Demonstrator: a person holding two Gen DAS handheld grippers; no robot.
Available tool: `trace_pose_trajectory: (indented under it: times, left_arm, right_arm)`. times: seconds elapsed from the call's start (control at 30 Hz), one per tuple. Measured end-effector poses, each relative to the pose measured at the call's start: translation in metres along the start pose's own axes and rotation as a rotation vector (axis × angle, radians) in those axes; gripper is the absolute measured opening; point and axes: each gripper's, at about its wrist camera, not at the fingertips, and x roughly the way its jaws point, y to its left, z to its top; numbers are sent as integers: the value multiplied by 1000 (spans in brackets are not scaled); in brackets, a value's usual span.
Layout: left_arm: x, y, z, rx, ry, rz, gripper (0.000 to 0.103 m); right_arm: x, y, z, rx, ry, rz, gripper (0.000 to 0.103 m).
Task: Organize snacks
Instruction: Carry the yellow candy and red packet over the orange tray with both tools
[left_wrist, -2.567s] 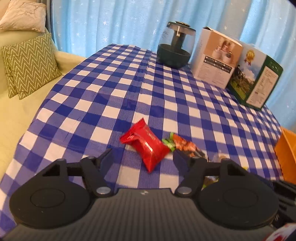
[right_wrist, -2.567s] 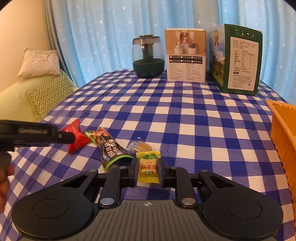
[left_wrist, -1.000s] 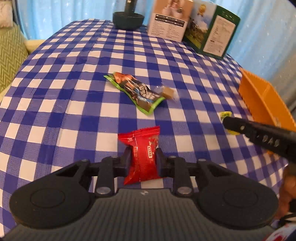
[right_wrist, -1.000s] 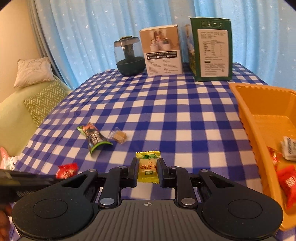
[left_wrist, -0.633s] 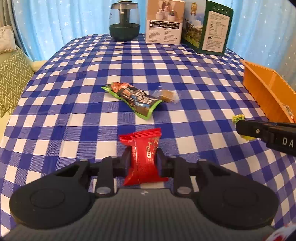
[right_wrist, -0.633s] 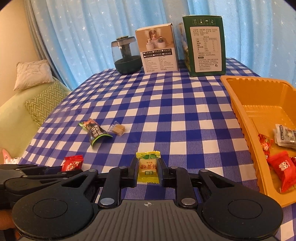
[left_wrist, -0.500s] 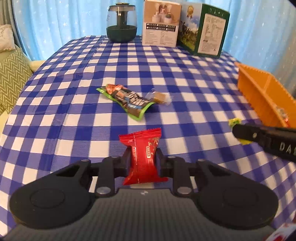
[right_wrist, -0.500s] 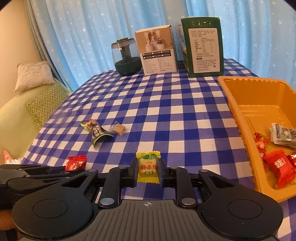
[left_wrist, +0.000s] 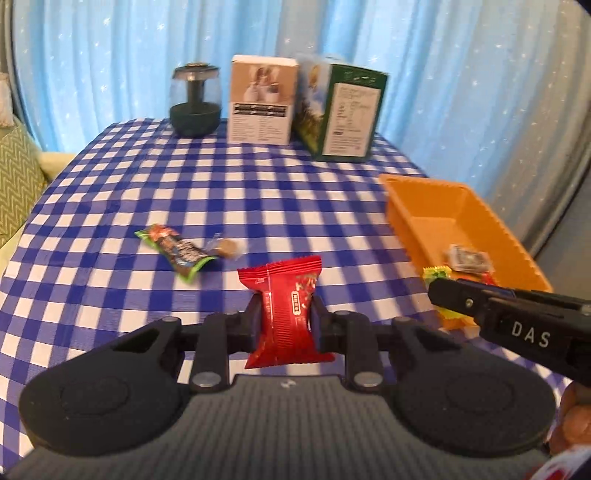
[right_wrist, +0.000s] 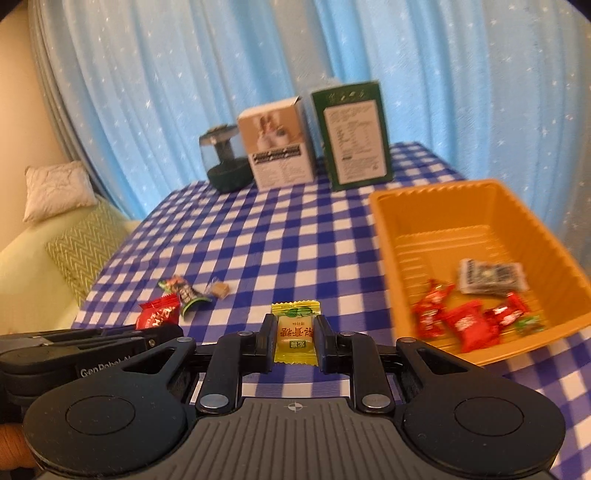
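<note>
Both tools now lifted off the worktop (left_wrist: 258, 192) & swung toward the orange bin (right_wrist: 388, 236) since 2.6 s back.
L tool (left_wrist: 286, 319) pinches red packet (left_wrist: 288, 314), R tool (right_wrist: 295, 338) pinches yellow candy (right_wrist: 295, 332); get each fully over the bin before releasing, one at a time.

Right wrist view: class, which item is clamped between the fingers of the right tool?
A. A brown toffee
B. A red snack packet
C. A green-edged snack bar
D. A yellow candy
D: the right tool is shut on the yellow candy, while the toffee and snack bar lie on the checked tablecloth.
</note>
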Motion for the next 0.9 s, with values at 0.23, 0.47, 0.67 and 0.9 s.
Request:
trace_pose_trajectory:
  times: [0.23,0.47,0.67,0.9]
  left_arm:
    - [-14,-43,0,40,-3,-59,23]
    - [-16,-79,4,60,-3,-138,23]
    - [-13,-104,9,96,7,-189,23]
    - [-9,-126,11,135,21,-222,23]
  right_arm:
    - [-34,-18,9,16,-28,-50,21]
    - [-59,-43,16,30,-35,-105,21]
    - [-72,-62,20,47,-37,-149,21]
    - [-81,-81,21,59,-44,-181,21]
